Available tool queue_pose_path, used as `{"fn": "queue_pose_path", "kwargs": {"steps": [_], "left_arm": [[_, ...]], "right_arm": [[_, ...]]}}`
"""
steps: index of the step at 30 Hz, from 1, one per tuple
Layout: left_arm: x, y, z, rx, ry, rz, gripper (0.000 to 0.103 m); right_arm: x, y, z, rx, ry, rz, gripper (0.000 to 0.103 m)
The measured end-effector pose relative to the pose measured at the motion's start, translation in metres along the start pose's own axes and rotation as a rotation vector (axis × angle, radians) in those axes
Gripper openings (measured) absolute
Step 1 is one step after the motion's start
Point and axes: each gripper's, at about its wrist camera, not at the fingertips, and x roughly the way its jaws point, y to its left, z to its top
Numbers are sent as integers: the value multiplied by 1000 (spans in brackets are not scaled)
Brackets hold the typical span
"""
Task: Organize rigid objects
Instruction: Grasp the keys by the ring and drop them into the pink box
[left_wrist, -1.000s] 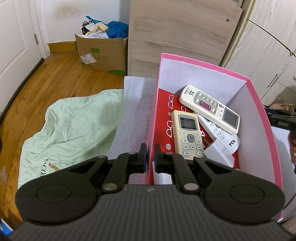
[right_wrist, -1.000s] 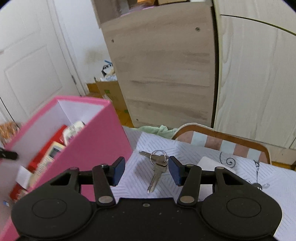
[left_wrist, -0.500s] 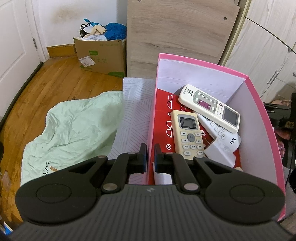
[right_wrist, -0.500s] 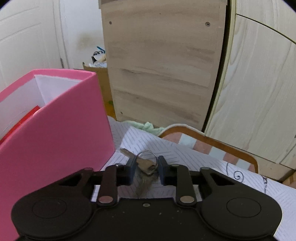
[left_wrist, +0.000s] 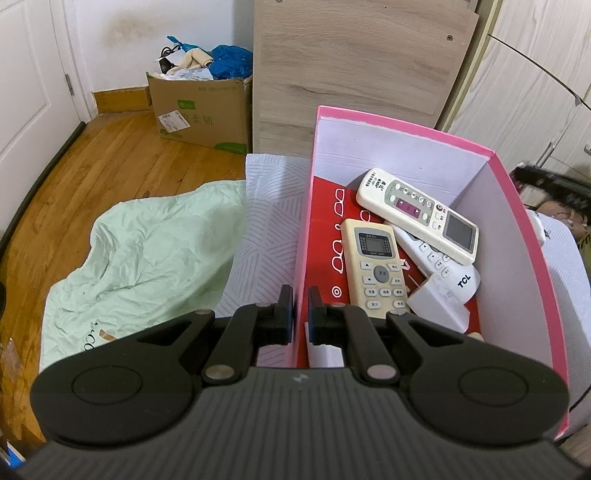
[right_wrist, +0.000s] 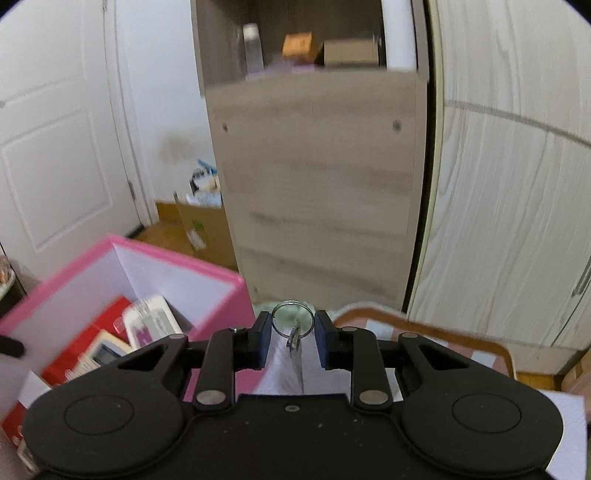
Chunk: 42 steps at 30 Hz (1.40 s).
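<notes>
My left gripper (left_wrist: 300, 310) is shut on the left wall of the pink box (left_wrist: 406, 125), one finger outside and one inside. In the box, on a red printed sheet (left_wrist: 325, 240), lie a cream remote (left_wrist: 375, 266), a white remote (left_wrist: 417, 214) and a TCL remote (left_wrist: 454, 275). My right gripper (right_wrist: 291, 334) is shut on a bunch of keys (right_wrist: 294, 338). Their ring stands up between the pads and the keys hang below. It holds them in the air just right of the pink box (right_wrist: 184, 264). The right wrist view is blurred.
A patterned white cloth (left_wrist: 266, 221) covers the table under the box. A pale green sheet (left_wrist: 147, 251) lies on the wooden floor to the left. A cardboard box (left_wrist: 201, 107) and a wooden board (left_wrist: 351, 55) stand behind. A wood-rimmed striped seat (right_wrist: 424, 325) sits right of the keys.
My right gripper closed on the keys that lay on the cloth and lifted them; its view swung up and toward the box. My left gripper stayed clamped on the box wall.
</notes>
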Motion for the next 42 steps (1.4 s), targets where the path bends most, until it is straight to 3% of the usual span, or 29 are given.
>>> {"fn": "queue_pose_path", "kwargs": {"steps": [7,12,17,23,30,37,42], "left_arm": [[-1,0,0,6,-2,3,6],[-1,-1,-1,8,-2,3,6],[-1,-1,-2,7,-2,3,6],[-1,0,-3,8,-3,2,6],[-1,0,-4,9,-3,-1,6],[-2,-1,-4,8,-2,-1,6],[-1,-1,-4,8,-2,-1,6]], "right_arm": [[-57,27,27,-44,-140,119,29],[-85,58,31,-75,-160,268,29],[-87,93,21,-105,-103,424,29],[-65,123,7,-53,67,589,29],[-36,138,-15,-13,205,613,29],[-17,147,-24,-21,271,539,29],[-9,150,-26,28,326,545,29]]}}
